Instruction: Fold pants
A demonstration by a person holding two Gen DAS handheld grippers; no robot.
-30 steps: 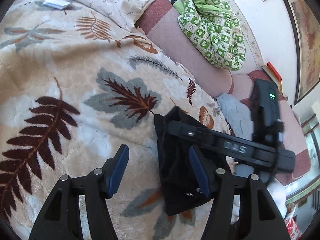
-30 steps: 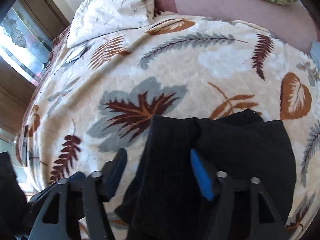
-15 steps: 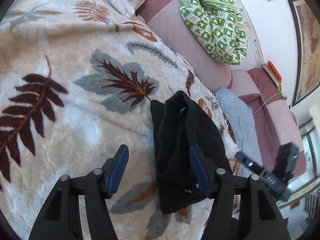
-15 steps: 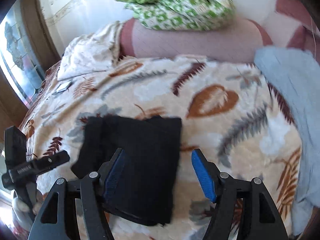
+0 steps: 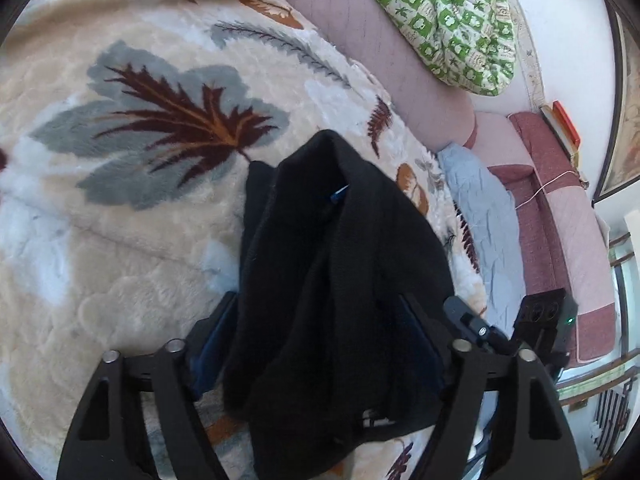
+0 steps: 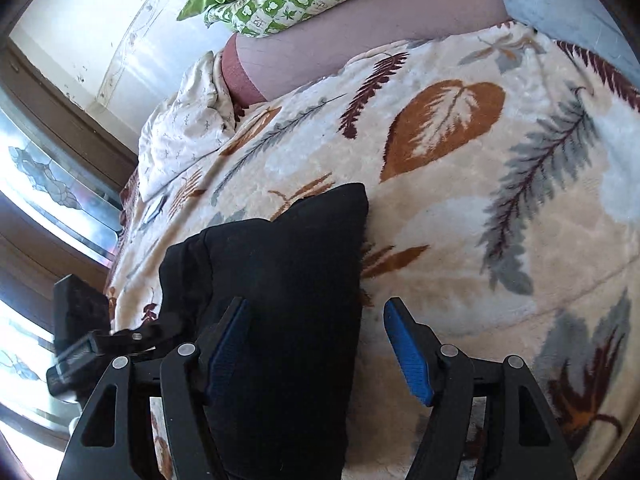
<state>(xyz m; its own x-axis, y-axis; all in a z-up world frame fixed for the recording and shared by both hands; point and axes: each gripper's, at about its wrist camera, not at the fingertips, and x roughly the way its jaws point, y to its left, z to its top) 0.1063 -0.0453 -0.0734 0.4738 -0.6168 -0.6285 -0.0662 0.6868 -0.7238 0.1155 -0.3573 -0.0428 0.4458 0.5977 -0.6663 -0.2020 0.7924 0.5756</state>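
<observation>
The black pants point(image 5: 336, 288) lie folded in a thick bundle on the leaf-patterned blanket point(image 5: 120, 208). My left gripper point(image 5: 320, 344) is open, its two blue-padded fingers standing on either side of the bundle's near end, which bulges up between them. In the right wrist view the pants point(image 6: 280, 300) lie flat as a dark rectangle. My right gripper point(image 6: 316, 348) is open; its left finger sits over the pants' near edge and its right finger over bare blanket. The other gripper's body shows at the lower right of the left wrist view point(image 5: 548, 320).
A pink padded headboard point(image 5: 380, 48) runs along the back with a green patterned quilt point(image 5: 448, 20) heaped on it. A light blue cloth point(image 5: 488, 220) lies at the blanket's right edge. A white pillow point(image 6: 188, 120) and a window point(image 6: 44, 176) are to the left.
My left gripper has moved forward so the pants bundle now sits between its open fingers. My right gripper has pulled back and swung right off the pants, staying open.
</observation>
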